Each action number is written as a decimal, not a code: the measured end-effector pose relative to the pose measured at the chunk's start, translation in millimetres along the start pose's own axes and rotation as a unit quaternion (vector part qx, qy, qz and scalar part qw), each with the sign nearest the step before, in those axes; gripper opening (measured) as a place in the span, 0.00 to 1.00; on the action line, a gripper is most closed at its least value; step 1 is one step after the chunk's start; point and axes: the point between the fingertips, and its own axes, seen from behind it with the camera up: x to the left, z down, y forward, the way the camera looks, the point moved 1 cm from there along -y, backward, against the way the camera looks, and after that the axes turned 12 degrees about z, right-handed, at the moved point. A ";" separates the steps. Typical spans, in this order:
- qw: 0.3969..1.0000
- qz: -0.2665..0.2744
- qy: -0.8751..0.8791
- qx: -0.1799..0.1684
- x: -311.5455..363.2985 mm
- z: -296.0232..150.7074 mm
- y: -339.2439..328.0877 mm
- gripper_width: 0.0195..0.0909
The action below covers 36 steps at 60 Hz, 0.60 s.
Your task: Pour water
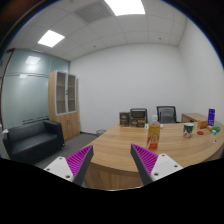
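You are holding the gripper [113,160] raised above the near edge of the desk [120,150], and its jaws are standing apart with nothing between them, the purple pads [80,160] facing each other across bare wood. The thing you are probably after is sitting well beyond the jaws and a little toward the right-hand finger: a small upright container [154,132], yellowish, its long axis vertical, standing on the desk top. Whether it is the water vessel or the cup to fill, you cannot tell from here. A smaller object is lying just beside its base, too small to name. Further right a purple bottle-like item [211,117] and a box [194,120] are standing. Judging by this, you are facing a forward reach angled slightly right.
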 end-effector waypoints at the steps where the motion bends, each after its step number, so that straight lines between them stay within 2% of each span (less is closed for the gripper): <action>1: 1.000 -0.003 -0.001 0.000 1.2 -0.7 0.3 0.90; 10: 1.000 -0.014 -0.013 0.002 7.8 -1.8 1.6 0.89; 17: 1.000 -0.002 -0.013 0.001 -1.4 -5.5 8.9 0.90; 27: 0.999 0.040 -0.017 0.012 -48.2 -0.5 49.6 0.90; 36: 0.995 0.096 -0.019 0.022 -113.9 5.4 115.4 0.90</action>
